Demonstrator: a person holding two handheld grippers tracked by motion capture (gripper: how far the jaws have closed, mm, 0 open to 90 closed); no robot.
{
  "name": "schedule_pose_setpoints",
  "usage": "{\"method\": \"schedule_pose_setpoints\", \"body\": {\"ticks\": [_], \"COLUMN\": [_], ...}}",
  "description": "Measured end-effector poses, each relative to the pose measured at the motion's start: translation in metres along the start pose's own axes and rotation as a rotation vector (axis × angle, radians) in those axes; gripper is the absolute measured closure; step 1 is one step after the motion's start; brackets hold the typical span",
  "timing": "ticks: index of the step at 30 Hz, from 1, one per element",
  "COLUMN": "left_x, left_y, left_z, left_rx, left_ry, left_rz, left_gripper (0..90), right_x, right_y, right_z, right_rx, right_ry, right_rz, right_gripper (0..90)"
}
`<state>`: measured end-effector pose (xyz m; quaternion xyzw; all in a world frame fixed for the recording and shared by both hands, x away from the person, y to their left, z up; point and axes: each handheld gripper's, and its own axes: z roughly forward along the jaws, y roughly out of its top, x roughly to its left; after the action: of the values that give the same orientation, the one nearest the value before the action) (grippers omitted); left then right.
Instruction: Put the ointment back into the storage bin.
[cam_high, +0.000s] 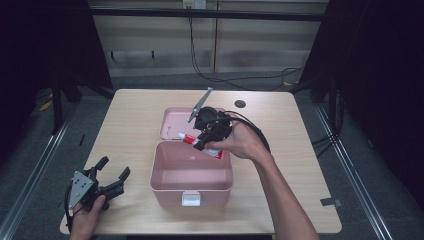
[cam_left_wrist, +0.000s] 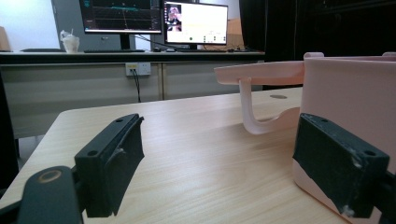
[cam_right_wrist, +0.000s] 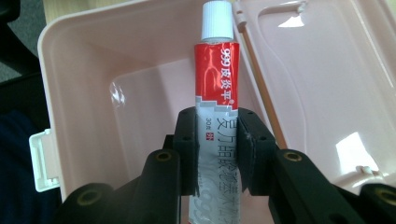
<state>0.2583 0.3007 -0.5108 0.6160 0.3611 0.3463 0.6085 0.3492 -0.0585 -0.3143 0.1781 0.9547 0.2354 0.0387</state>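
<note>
A: Right gripper (cam_right_wrist: 217, 140) status?

B: Jaws clamped on the lower, silver part of a tube (cam_right_wrist: 216, 93). Red band and white cap stick out past the jaw tips. In the right gripper view the tube hangs over the open pink box (cam_right_wrist: 74, 70), cap end toward the hinge line between box and lid (cam_right_wrist: 327, 70).

A: Seen from above?

B: In the high view the right gripper (cam_high: 202, 142) sits above the box's far rim, near the table's centre. The tube (cam_high: 189, 138) lies slanted there, cap pointing to the table's left edge. The person's right hand (cam_high: 242, 142) wraps the gripper body; its cable loops behind.

A: The box?

B: Pink box (cam_high: 190, 175) stands mid-table, toward the near edge, white latch (cam_high: 191, 199) on its front wall facing the near edge. Lid folded back flat on the far side.

A: Left gripper (cam_high: 114, 176)?

B: Jaws spread wide, nothing between them. It rests low at the table's near left corner, held by the left hand (cam_high: 87, 215), well apart from the tube. In the left gripper view its right-hand jaw sits just beside the box's outer wall (cam_left_wrist: 350, 93); touching or not, I can't tell. Bare table (cam_left_wrist: 196, 140) between the jaws.

A: Anything else on the table?

B: Small dark round spot (cam_high: 240, 104) near the far edge.
</note>
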Motion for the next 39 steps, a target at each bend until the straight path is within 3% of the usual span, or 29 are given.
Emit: {"method": "schedule_pose_setpoints", "body": {"ticks": [7, 18, 39], "left_x": [0.000, 0.000, 0.000], "left_y": [0.000, 0.000, 0.000], "left_z": [0.000, 0.000, 0.000], "left_rx": [0.000, 0.001, -0.005], "left_ry": [0.001, 0.000, 0.000], "left_rz": [0.004, 0.008, 0.004], "left_gripper": [15.8, 15.8, 15.8], "right_x": [0.002, 0.002, 0.001], "right_y": [0.008, 0.015, 0.019], "right_z": [0.015, 0.047, 0.081], "right_rx": [0.053, 0.169, 0.256], "right_ry": [0.023, 0.047, 0.054], "right_rz": [-0.030, -0.117, -0.178], "right_gripper": [71.7, 71.7, 71.7]}}
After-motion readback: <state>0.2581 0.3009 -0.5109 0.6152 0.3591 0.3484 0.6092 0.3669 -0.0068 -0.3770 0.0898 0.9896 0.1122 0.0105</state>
